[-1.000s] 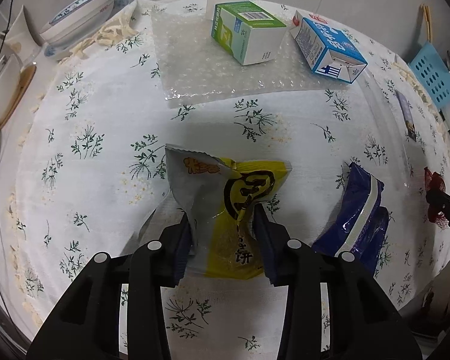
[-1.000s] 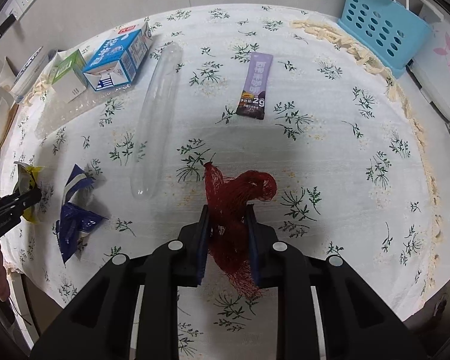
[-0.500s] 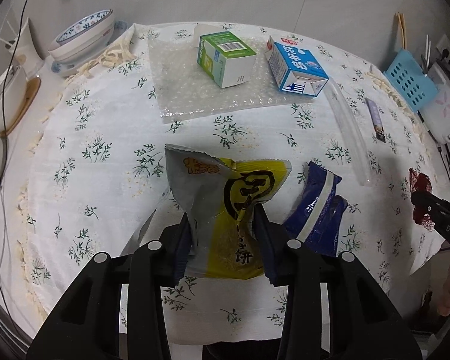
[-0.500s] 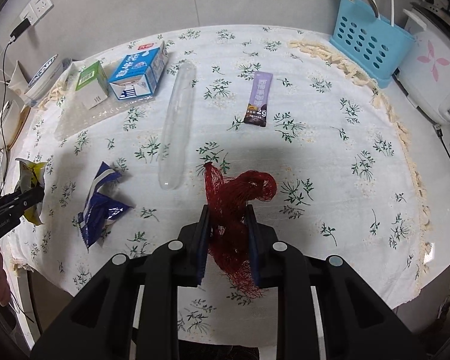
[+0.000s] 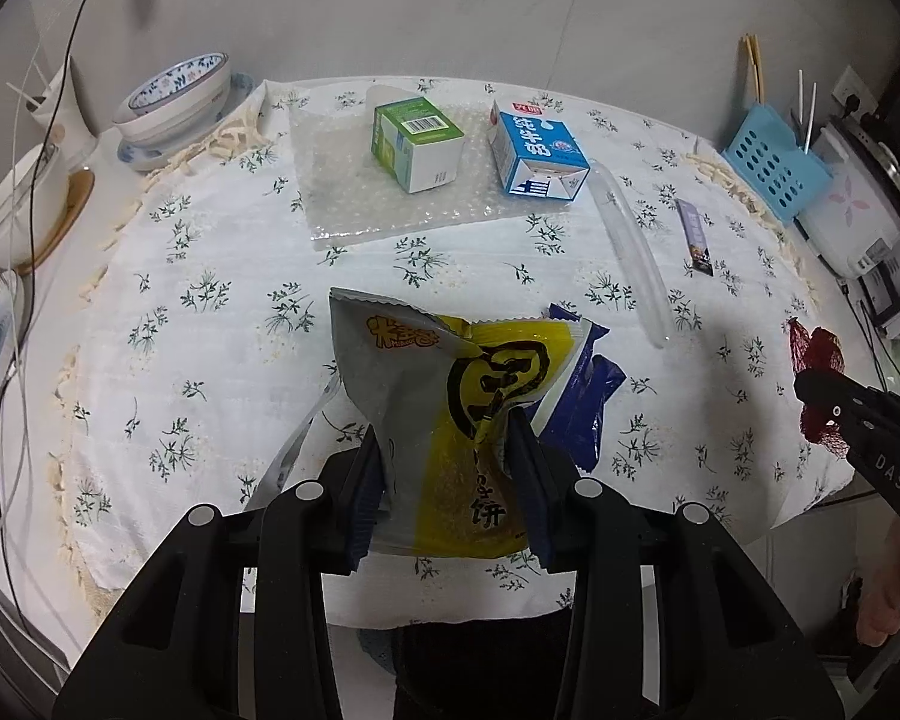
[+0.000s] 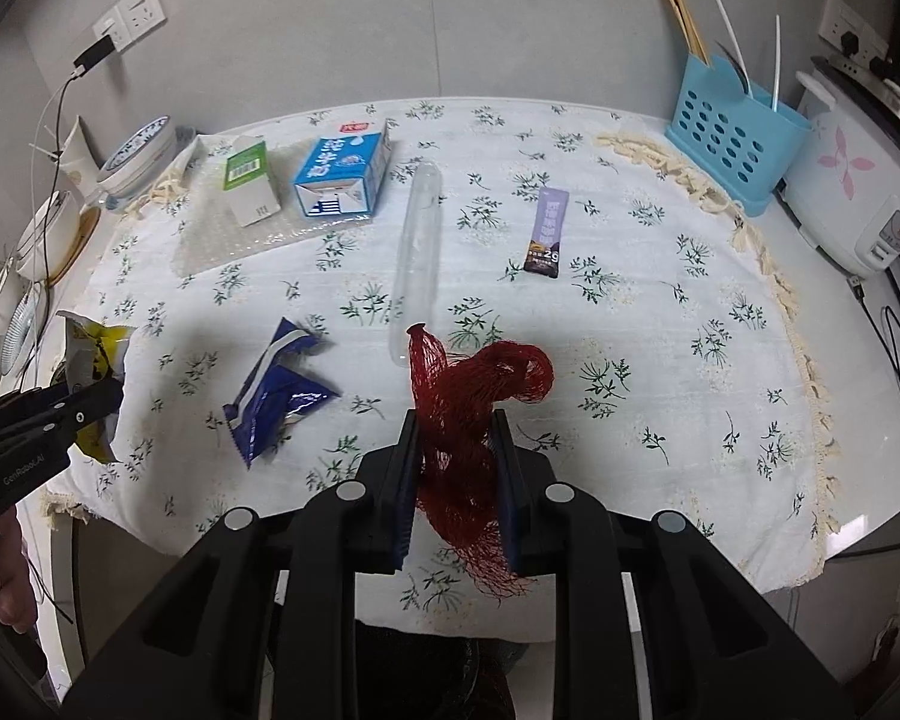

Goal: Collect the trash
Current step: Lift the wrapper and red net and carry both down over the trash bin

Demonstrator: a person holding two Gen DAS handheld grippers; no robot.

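A: What does the left wrist view give you?

B: The left gripper [image 5: 447, 480] has its fingers clenched on a yellow and grey snack bag [image 5: 444, 414], which stands up between them, above the near edge of the surface [image 5: 210, 312]. Behind it a crumpled blue wrapper [image 5: 582, 408] lies on the floral cloth, partly hidden by the bag.

A: And from the right wrist?

B: There the blue wrapper [image 6: 276, 396] shows whole, lying well clear of both grippers. The right gripper [image 6: 456, 468] is clamped on a red mesh net [image 6: 474, 396] that bunches above the fingers and trails loose below them. At the left edge you can see the other gripper side-on, with the snack bag sticking out of it.

A: Anything only one camera catches?

B: The left view shows the sheet of bubble wrap [image 5: 354, 204] clearly, with the green carton [image 5: 417, 144] on it and the blue milk carton [image 5: 537, 150] at its edge; the right view shows that sheet only faintly. The right view gives the clear plastic tube [image 6: 417, 252] and the purple sachet [image 6: 547, 231] in full, both lying flat mid-surface, and the blue utensil holder [image 6: 735, 138] at the far right edge. In the left view the red net is only a scrap at the right border
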